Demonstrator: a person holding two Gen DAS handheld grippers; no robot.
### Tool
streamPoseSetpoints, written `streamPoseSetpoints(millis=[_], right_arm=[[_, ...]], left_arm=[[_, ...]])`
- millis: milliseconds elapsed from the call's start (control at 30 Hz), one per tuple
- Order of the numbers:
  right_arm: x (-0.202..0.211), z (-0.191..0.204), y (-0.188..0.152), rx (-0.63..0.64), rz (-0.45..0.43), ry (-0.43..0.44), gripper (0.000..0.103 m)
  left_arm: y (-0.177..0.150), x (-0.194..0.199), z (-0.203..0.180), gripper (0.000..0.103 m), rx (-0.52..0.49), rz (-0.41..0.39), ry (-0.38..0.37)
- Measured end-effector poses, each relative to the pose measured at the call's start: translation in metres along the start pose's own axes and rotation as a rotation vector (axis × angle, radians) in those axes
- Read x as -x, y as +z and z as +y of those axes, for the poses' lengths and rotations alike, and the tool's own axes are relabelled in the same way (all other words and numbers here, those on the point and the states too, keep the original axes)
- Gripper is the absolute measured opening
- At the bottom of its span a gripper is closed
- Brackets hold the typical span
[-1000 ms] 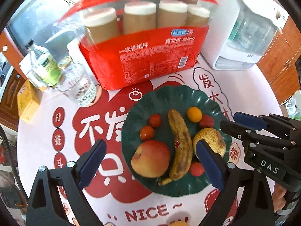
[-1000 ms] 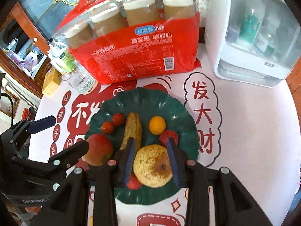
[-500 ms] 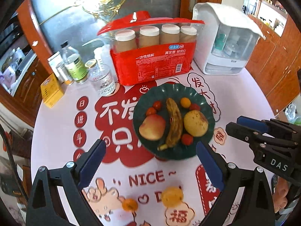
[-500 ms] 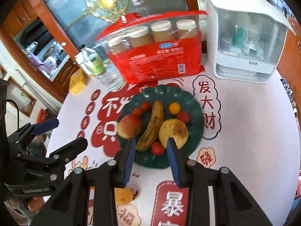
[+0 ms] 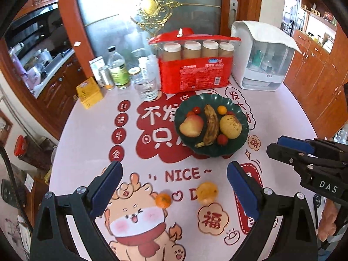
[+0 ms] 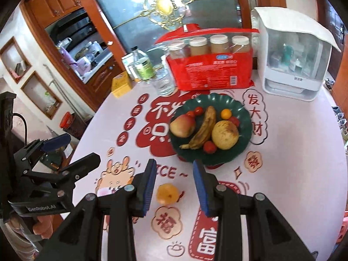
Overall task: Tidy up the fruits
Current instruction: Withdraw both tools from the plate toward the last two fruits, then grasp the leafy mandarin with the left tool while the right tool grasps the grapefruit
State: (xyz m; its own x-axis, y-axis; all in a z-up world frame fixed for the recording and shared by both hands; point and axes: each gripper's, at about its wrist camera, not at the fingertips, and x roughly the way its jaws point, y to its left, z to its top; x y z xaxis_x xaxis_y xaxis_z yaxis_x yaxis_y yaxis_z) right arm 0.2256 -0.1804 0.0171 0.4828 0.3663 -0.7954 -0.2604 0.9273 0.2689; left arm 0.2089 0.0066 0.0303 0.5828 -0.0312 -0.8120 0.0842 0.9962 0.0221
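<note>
**Pulling back from the fruit plate, both grippers empty**

Reading "NICE ~" in red on the pale printed tablecloth (image 5: 87,143), just on the near side of the dark green scalloped plate (image 5: 217,152). Reading "福" (image 5: 214,218) nearer still, "发大财" (image 6: 254,117) running down the cloth right of the plate, and "富" (image 6: 205,241) at the near edge. Showing "DAS" (image 5: 328,188) on the right gripper's body and "GenRobot.AI" (image 6: 41,207) on the left gripper's body. Failing to make out the small print on the red plastic pack of paper cups (image 5: 193,76) behind the plate.

Lying on the plate: a red-yellow apple (image 5: 191,126), a brown-spotted banana (image 5: 210,124), a speckled yellow pear (image 5: 230,126), several red cherry tomatoes (image 5: 222,139) and one small orange kumquat (image 5: 222,109). Resting off the plate, on the near side and well apart from it: a small orange tangerine (image 5: 163,200) and a blurred round yellow-orange fruit (image 5: 207,192).

Holding the left gripper (image 5: 174,169) spread wide, gripping nothing. Keeping the right gripper (image 6: 174,164) at a narrow gap, pads apart and clasping nothing, above the cloth near the plate.

Differing from a second ago: then hovering close over the plate, with the right pads framing the pear; now sitting farther back and higher, taking in the whole table and the two loose fruits. Leaving the fruit on the plate as arranged before.
</note>
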Motion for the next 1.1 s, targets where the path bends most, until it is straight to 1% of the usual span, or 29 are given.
streamPoseSetpoints(millis=[167,267,433,633,733,967,1100], right_arm=[[-0.001,0.015,-0.011,0.032,-0.001,-0.002,0.040],[-0.007,0.021,-0.016,0.043,0.004,-0.010,0.041],[-0.031,0.027,-0.029,0.051,0.038,-0.031,0.043],[-0.071,0.028,-0.047,0.013,0.108,-0.039,0.045],[-0.088,0.028,-0.053,-0.017,0.127,-0.056,0.046],[-0.127,0.023,-0.063,-0.095,0.171,-0.097,0.046],[-0.143,0.023,-0.069,-0.110,0.191,-0.117,0.046]], left_arm=[[-0.019,0.012,0.014,0.096,0.026,-0.009,0.031],[-0.031,0.005,0.023,0.096,0.040,0.011,0.030],[-0.050,-0.023,0.036,0.096,0.033,0.059,0.025],[-0.074,-0.061,0.061,0.096,0.038,0.133,-0.042],[-0.081,-0.079,0.068,0.096,0.022,0.151,-0.062],[-0.094,-0.123,0.070,0.096,-0.045,0.182,-0.089],[-0.096,-0.146,0.065,0.096,-0.050,0.206,-0.106]])
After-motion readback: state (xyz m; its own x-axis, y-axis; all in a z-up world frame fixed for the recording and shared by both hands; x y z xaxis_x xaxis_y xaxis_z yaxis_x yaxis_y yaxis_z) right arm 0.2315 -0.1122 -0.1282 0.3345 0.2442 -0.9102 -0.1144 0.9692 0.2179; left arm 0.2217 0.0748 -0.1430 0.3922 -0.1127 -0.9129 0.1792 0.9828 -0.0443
